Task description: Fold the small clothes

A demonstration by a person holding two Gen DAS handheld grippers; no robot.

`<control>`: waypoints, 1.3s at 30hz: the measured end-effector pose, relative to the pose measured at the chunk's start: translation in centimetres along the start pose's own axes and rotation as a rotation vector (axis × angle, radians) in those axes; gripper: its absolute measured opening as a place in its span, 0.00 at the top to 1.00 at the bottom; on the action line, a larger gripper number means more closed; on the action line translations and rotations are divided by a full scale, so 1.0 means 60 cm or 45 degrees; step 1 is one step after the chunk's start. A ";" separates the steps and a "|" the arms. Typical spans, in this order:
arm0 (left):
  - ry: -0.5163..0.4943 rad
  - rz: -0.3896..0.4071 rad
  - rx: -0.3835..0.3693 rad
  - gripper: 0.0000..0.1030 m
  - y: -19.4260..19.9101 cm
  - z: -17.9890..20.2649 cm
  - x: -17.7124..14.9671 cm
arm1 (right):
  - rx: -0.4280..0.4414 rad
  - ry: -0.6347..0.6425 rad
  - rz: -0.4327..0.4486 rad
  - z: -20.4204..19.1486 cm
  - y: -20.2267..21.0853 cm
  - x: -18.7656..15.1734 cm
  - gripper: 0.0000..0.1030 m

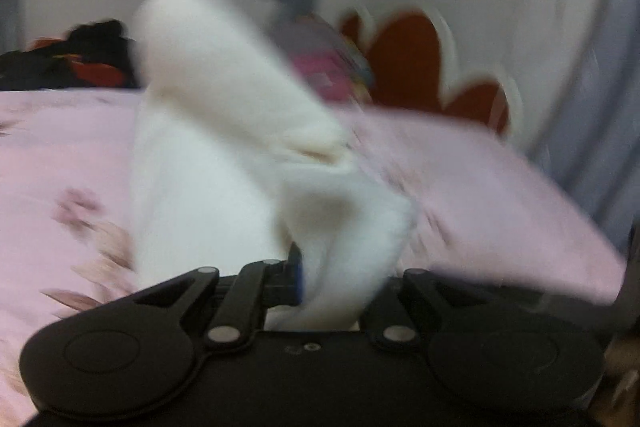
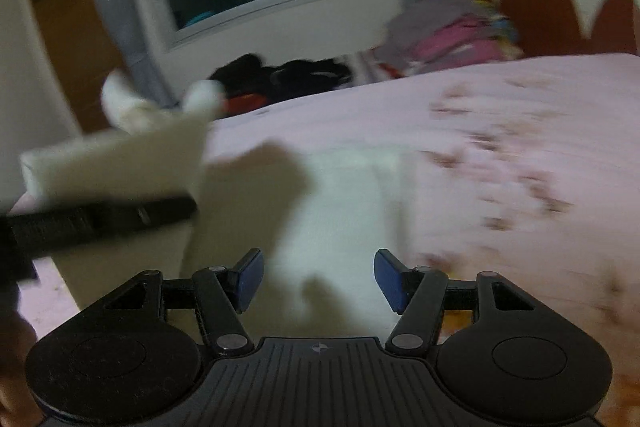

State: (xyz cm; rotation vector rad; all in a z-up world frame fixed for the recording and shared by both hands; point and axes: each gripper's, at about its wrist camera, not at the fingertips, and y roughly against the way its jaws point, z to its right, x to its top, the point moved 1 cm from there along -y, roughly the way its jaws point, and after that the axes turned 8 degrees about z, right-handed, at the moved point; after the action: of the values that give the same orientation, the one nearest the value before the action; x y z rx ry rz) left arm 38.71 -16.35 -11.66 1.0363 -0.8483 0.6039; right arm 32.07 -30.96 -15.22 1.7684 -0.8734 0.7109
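Left wrist view: the left gripper (image 1: 320, 279) is clamped tight on a white garment (image 1: 224, 131), which rises blurred from between its fingers and hangs above the pink bedspread (image 1: 60, 155). Right wrist view: the right gripper (image 2: 319, 281) stands with jaws apart and nothing pinched, the white cloth (image 2: 336, 211) lying flat on the bedspread just ahead of its blue pads (image 2: 252, 279), one end lifted off at the left by the other gripper's black finger (image 2: 120, 219).

garment (image 2: 336, 211) on bed (image 2: 520, 115) | clothes pile (image 2: 448, 35) behind
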 end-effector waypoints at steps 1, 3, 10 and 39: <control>-0.036 -0.047 -0.008 0.92 -0.013 0.015 -0.016 | -0.024 -0.015 0.002 0.018 0.009 0.002 0.41; -0.076 -0.138 0.032 0.83 -0.034 0.034 -0.046 | -0.048 -0.052 0.006 0.047 0.027 0.005 0.41; -0.045 -0.158 -0.069 0.31 -0.001 0.048 -0.062 | 0.100 -0.219 -0.037 0.074 0.048 0.012 0.41; 0.383 -0.060 0.181 0.37 -0.008 -0.158 -0.014 | 0.153 0.243 -0.063 -0.008 -0.159 0.073 0.83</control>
State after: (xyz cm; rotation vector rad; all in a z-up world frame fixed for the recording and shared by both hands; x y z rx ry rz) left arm 41.62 -7.90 -15.01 1.0576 -0.5218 0.7665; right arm 42.32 -29.25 -16.54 1.7876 -0.6678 0.8989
